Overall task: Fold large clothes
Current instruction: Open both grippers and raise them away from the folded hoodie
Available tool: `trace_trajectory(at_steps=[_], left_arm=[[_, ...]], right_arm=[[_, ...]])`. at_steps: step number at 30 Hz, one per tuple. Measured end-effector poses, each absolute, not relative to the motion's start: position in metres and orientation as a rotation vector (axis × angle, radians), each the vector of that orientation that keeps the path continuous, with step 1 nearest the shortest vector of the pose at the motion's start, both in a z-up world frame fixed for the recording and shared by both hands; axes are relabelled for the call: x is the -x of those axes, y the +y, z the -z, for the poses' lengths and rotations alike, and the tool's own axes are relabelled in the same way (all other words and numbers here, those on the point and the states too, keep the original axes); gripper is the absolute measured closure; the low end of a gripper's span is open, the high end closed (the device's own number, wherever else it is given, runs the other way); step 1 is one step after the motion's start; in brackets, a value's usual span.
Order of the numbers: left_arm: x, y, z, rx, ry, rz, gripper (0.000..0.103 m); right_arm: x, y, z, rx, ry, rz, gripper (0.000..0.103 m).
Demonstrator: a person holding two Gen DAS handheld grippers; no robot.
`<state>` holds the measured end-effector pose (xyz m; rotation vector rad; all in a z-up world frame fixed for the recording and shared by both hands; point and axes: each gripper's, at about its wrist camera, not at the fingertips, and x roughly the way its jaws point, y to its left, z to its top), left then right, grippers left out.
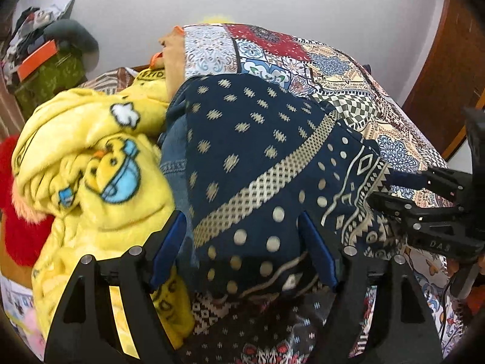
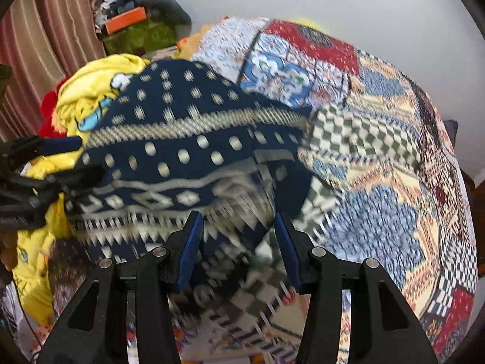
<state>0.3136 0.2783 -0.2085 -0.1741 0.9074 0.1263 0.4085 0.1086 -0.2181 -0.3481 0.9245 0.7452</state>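
Navy cloth (image 1: 257, 163), printed with cream dots, diamonds and a zigzag border: one large garment, heaped on a patchwork bedspread (image 1: 339, 69).

Position: centre of the bed. In the left wrist view it runs from 6 o'clock up to 12; in the right wrist view its border band runs from 9 to 3 o'clock, so the long axis seems to lie across both grippers.

Left gripper (image 1: 242, 242): jaws wide apart, cloth lying between and below them, pads not pressing. Nothing held.

Right gripper (image 2: 238, 236): jaws parted, zigzag hem directly ahead at 12 o'clock; picture blurred, but no grip is evident. In the left wrist view it appears at 3 o'clock, at the hem's edge.

Neighbour: yellow fleece (image 1: 91, 157), at 9 o'clock, touching the navy cloth.

Judgement: both grippers are close; the right one sits nearer the hem, the left nearer the body of the cloth.
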Motion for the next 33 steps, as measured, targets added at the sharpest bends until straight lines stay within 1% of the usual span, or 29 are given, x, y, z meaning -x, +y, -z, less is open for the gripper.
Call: trace_trajectory(at_steps=[5, 10, 19, 23, 28, 32, 33], left_arm=[[-0.288, 0.268, 0.194, 0.113, 0.910, -0.192, 0.027], [-0.255, 0.253, 0.155, 0.086, 0.842, -0.206, 0.027], [-0.166, 0.209, 0.030, 0.105, 0.508, -0.178, 0.027], [-0.124, 0.185, -0.013, 0.098, 0.368, -0.166, 0.027], [-0.076, 0.147, -0.041, 0.052, 0.220, -0.170, 0.027], [-0.047, 0.127, -0.051, 0.050, 0.138, -0.178, 0.027], [-0.042, 0.124, -0.052, 0.053, 0.124, -0.185, 0.025]], right_arm=[[-0.402, 0.083, 0.207, 0.287, 0.964, -0.720, 0.057], [-0.378, 0.062, 0.165, 0.218, 0.891, -0.730, 0.057], [-0.283, 0.020, 0.035, 0.084, 0.555, -0.794, 0.057], [-0.241, 0.005, -0.004, 0.040, 0.406, -0.824, 0.057], [-0.189, -0.015, -0.034, -0.013, 0.263, -0.842, 0.057], [-0.159, -0.026, -0.043, -0.042, 0.195, -0.831, 0.057], [-0.155, -0.027, -0.043, -0.044, 0.186, -0.823, 0.057]])
